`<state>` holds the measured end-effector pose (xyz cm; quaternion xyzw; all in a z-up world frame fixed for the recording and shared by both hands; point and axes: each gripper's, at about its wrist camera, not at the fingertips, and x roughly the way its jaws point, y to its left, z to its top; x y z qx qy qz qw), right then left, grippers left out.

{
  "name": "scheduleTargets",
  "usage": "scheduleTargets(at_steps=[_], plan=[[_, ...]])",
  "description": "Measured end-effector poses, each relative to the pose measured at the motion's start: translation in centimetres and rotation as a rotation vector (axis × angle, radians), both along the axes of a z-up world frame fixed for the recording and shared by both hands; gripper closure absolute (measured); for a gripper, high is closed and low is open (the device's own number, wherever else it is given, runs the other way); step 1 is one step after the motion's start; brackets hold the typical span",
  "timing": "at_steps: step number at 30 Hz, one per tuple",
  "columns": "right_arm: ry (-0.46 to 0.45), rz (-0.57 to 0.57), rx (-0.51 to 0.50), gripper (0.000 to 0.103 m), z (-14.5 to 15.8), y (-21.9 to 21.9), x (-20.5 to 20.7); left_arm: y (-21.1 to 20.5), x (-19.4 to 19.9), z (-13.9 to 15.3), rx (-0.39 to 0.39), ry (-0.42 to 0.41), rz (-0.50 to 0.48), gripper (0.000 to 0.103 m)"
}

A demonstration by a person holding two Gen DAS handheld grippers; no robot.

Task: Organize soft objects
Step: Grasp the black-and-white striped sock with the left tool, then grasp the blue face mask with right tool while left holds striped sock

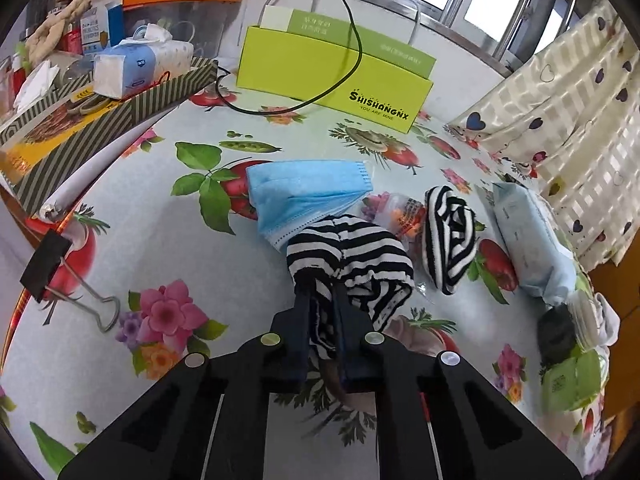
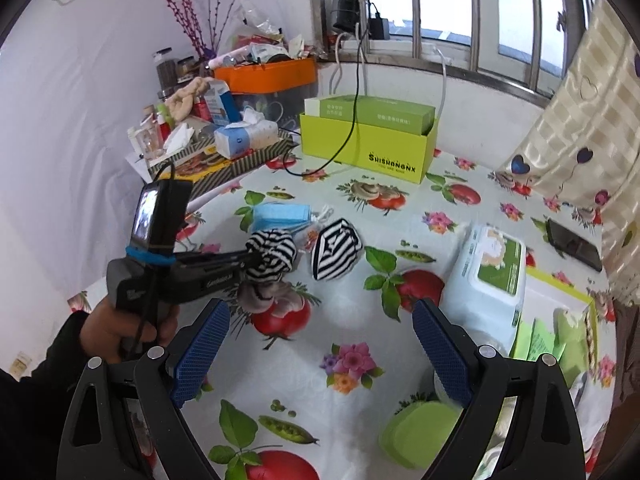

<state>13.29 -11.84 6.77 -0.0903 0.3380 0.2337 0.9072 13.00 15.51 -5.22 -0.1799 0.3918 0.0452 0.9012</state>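
**Striped sock pinched, second one waiting**

Black fingers of the left gripper (image 1: 320, 296) are closed tight on a black-and-white striped sock (image 1: 352, 256), which bunches up just past their tips and is lifted off the flowered tablecloth (image 1: 168, 216). Right beyond the fingertips lies a blue face mask (image 1: 300, 192); to their right sits the other striped sock (image 1: 450, 236), rolled up, then a wipes pack (image 1: 532, 240). Spread wide with nothing between its blue pads, the right gripper (image 2: 320, 316) hangs over bare cloth
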Motion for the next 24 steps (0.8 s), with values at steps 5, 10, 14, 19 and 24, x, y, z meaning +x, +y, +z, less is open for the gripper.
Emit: scheduleTargets(at_steps=[5, 10, 14, 19, 24], plan=[[-0.015, 0.037, -0.038, 0.009, 1.1, 1.3, 1.4, -0.2, -2.0, 1.1, -0.02, -0.046, -0.014, 0.094], [-0.008, 0.093, -0.09, 0.009, 1.7, 3.5, 3.9, 0.1, -3.8, 1.8, -0.04, -0.073, -0.02, 0.094], [0.025, 0.132, -0.121, 0.009, 1.3, 5.7, 6.7, 0.5, -4.7, 2.1, -0.044, -0.088, -0.017, 0.094], [0.083, 0.195, -0.192, 0.01, -0.5, 9.4, 10.8, 1.3, -5.6, 2.1, -0.051, -0.095, -0.007, 0.094], [0.196, 0.207, -0.192, 0.01, -2.9, 12.2, 15.2, 2.1, -5.9, 1.6, -0.061, -0.091, 0.0, 0.094]])
